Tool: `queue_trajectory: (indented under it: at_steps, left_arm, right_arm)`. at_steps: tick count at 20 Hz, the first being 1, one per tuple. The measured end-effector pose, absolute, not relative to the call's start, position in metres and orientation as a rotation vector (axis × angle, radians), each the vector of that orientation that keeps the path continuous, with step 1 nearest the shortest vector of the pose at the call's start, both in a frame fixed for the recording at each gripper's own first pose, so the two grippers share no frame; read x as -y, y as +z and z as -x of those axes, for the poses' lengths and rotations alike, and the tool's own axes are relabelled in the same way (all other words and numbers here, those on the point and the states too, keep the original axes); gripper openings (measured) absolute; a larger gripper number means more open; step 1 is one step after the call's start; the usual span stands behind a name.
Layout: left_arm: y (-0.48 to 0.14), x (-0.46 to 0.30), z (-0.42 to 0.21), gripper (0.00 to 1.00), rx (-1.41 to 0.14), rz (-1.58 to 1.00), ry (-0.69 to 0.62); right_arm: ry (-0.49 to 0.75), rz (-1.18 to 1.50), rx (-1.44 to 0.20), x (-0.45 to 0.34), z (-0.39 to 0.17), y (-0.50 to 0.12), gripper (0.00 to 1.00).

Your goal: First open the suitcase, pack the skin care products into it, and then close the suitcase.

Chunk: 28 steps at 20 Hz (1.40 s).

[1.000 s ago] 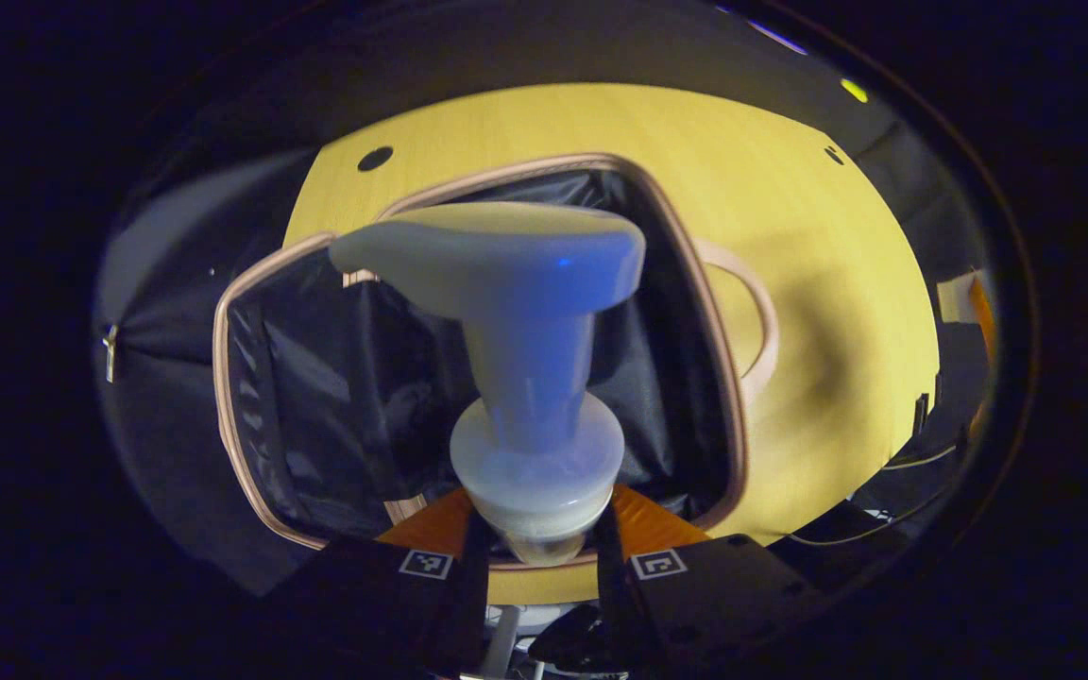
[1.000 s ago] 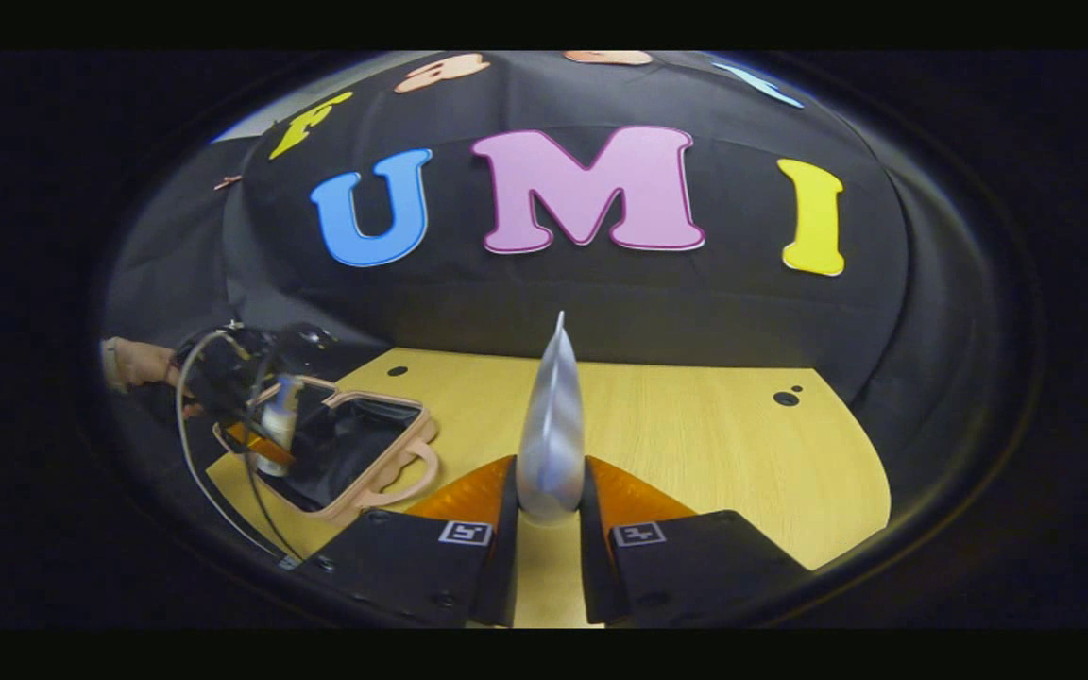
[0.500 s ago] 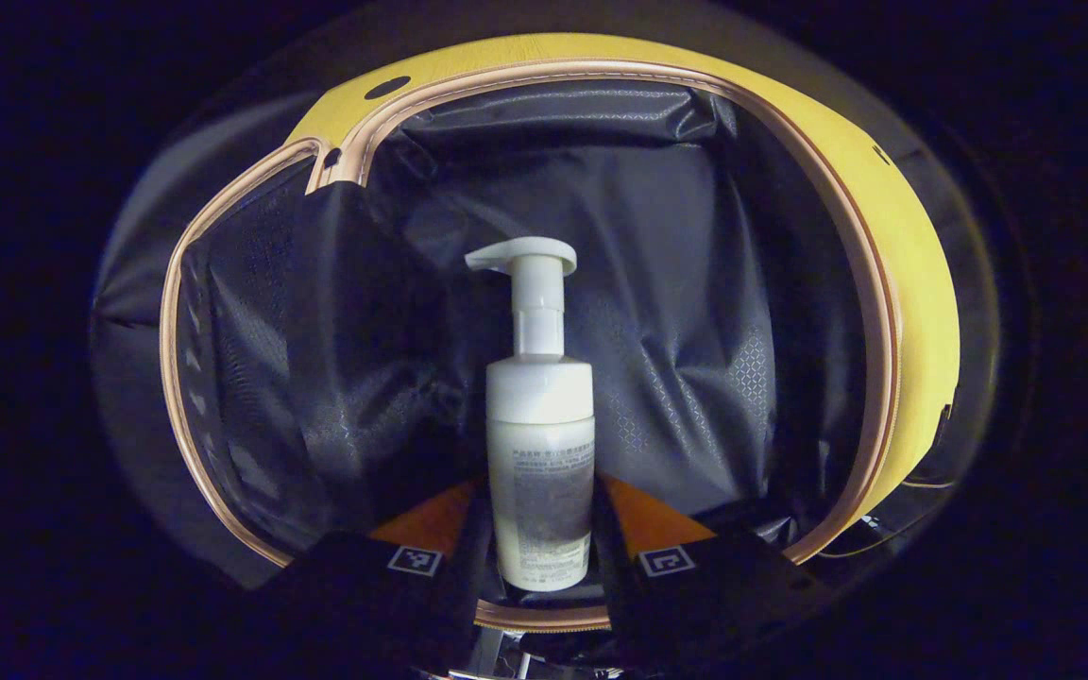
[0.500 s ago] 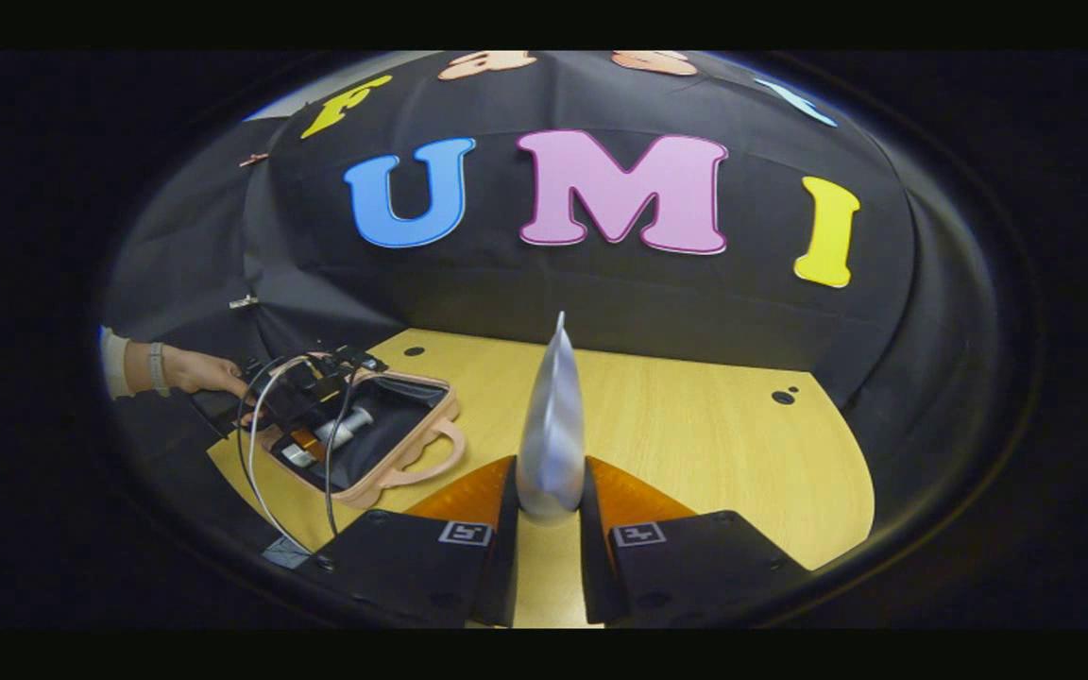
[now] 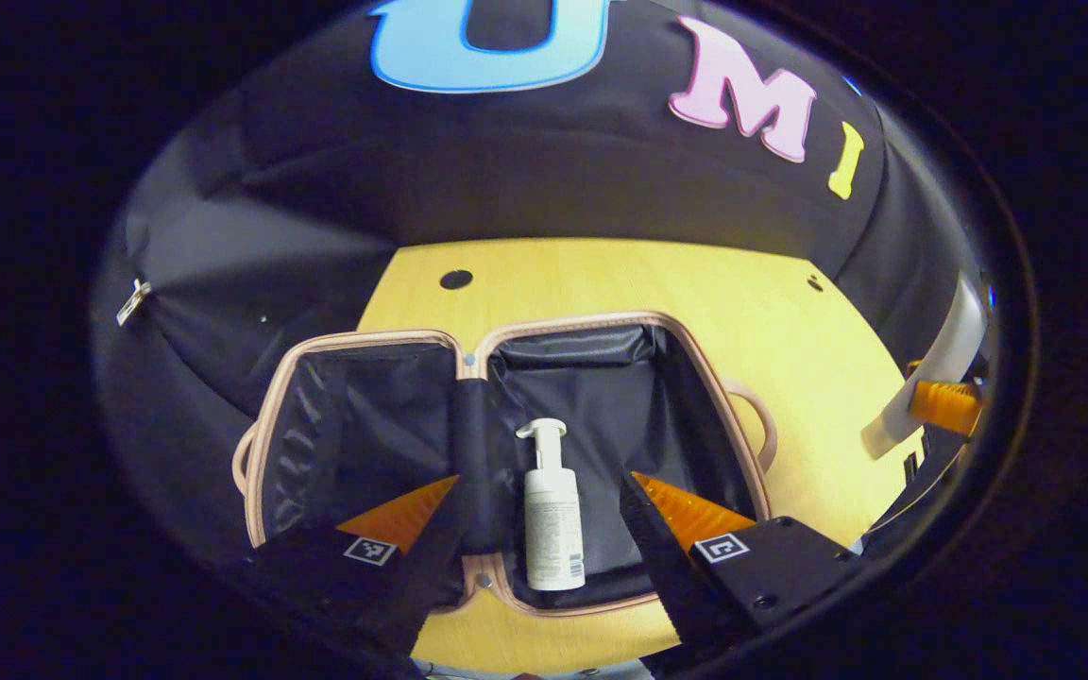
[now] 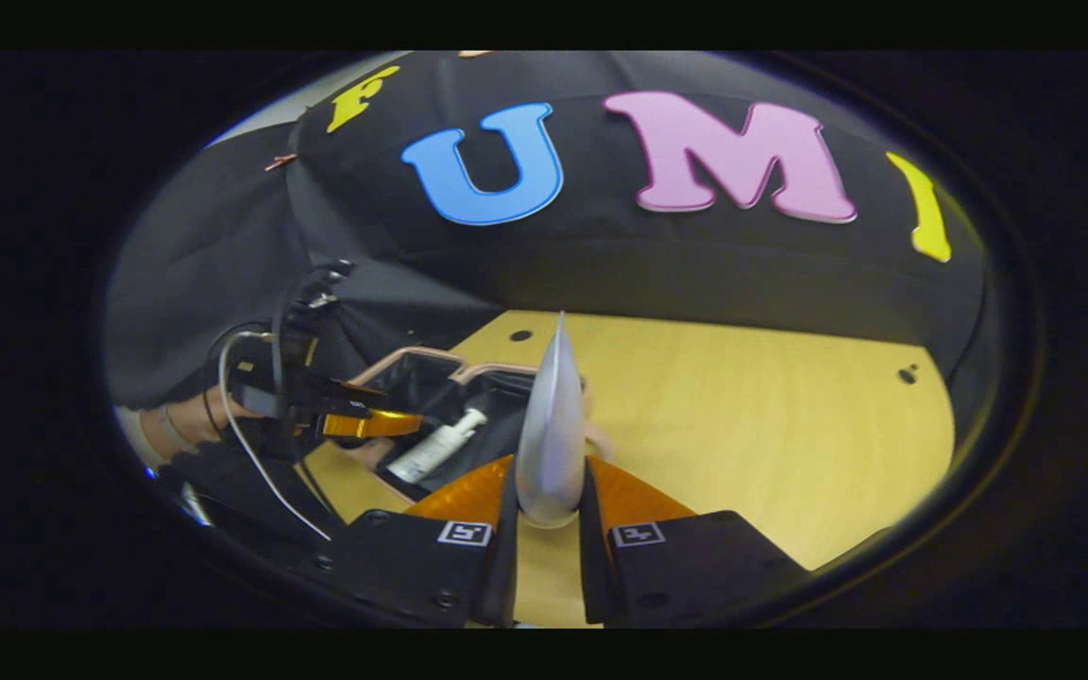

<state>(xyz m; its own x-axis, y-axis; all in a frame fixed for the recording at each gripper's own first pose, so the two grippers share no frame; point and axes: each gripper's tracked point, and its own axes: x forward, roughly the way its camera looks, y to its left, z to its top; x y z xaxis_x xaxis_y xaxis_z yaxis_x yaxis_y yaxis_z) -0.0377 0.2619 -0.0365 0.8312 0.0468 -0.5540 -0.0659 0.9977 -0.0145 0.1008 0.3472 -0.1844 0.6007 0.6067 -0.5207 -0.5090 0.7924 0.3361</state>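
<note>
Case: pink-rimmed suitcase w/ black lining (image 5: 393,425) lies wide open on yellow wood table (image 5: 601,274).
Bottle: white pump bottle (image 5: 552,510) lies flat in case's right half.
Left gripper (image 5: 539,510): fingers spread wide, nothing in them, above bottle.
Right gripper (image 6: 549,510): pinches silver tube (image 6: 552,425), tip up, above table.

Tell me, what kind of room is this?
Probably a small recording booth, not a home: black cloth wall behind a bare wooden table, where handheld grippers pack a pump bottle into an open suitcase.
</note>
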Motion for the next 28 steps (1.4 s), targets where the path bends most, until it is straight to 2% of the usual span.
queue_trajectory:
  at_steps: [3,5,8,10,11,12,14,15,17,18,19,20,23,24,25,26,28]
  left_arm:
    - [-0.020,-0.315,0.070,0.99,-0.503,0.122,0.150]
    - [-0.022,-0.348,0.097,0.98,-0.489,0.178,0.221]
    - [-0.029,-0.395,0.141,0.97,-0.488,0.232,0.331]
    - [-0.034,-0.418,0.163,0.97,-0.489,0.269,0.386]
    - [-0.039,-0.427,0.170,0.97,-0.493,0.283,0.408]
    - [-0.043,-0.437,0.175,0.97,-0.495,0.295,0.430]
    - [-0.051,-0.452,0.177,0.97,-0.494,0.322,0.463]
    - [-0.054,-0.460,0.179,0.97,-0.495,0.335,0.481]
    - [-0.057,-0.478,0.180,0.97,-0.500,0.361,0.514]
    - [-0.058,-0.487,0.176,0.97,-0.498,0.379,0.522]
    - [-0.060,-0.493,0.170,0.97,-0.497,0.395,0.525]
    - [-0.060,-0.501,0.163,0.97,-0.494,0.407,0.532]
    - [-0.057,-0.527,0.136,0.97,-0.482,0.439,0.540]
    - [-0.054,-0.537,0.125,0.97,-0.476,0.462,0.538]
    - [-0.054,-0.548,0.116,0.97,-0.471,0.487,0.540]
    - [-0.053,-0.562,0.105,0.97,-0.470,0.512,0.543]
    - [-0.063,-0.580,0.089,0.96,-0.516,0.580,0.539]
  right_arm:
    - [0.689,-0.218,-0.845,-0.412,-0.109,-0.228,0.31]
    - [0.670,-0.254,-1.003,-0.443,-0.110,-0.263,0.31]
    - [0.599,-0.272,-1.174,-0.472,-0.116,-0.310,0.31]
    - [0.510,-0.231,-1.286,-0.473,-0.114,-0.341,0.31]
    - [0.462,-0.191,-1.335,-0.471,-0.110,-0.356,0.39]
    - [0.450,-0.199,-1.364,-0.475,-0.109,-0.363,0.39]
    - [0.396,-0.202,-1.376,-0.477,-0.110,-0.362,0.25]
    - [0.373,-0.195,-1.388,-0.474,-0.109,-0.365,0.33]
    - [0.345,-0.145,-1.403,-0.461,-0.100,-0.374,0.39]
    - [0.363,-0.149,-1.391,-0.460,-0.097,-0.371,0.33]
    - [0.406,-0.169,-1.366,-0.468,-0.099,-0.362,0.48]
    - [0.461,-0.194,-1.331,-0.477,-0.098,-0.350,0.54]
    - [0.603,-0.141,-1.113,-0.480,-0.102,-0.314,0.99]
    - [0.641,-0.122,-1.034,-0.477,-0.105,-0.298,0.97]
    - [0.672,-0.109,-0.970,-0.468,-0.105,-0.279,1.00]
    - [0.694,-0.095,-0.921,-0.458,-0.104,-0.265,0.97]
    - [0.694,-0.052,-0.848,-0.428,-0.102,-0.249,0.97]
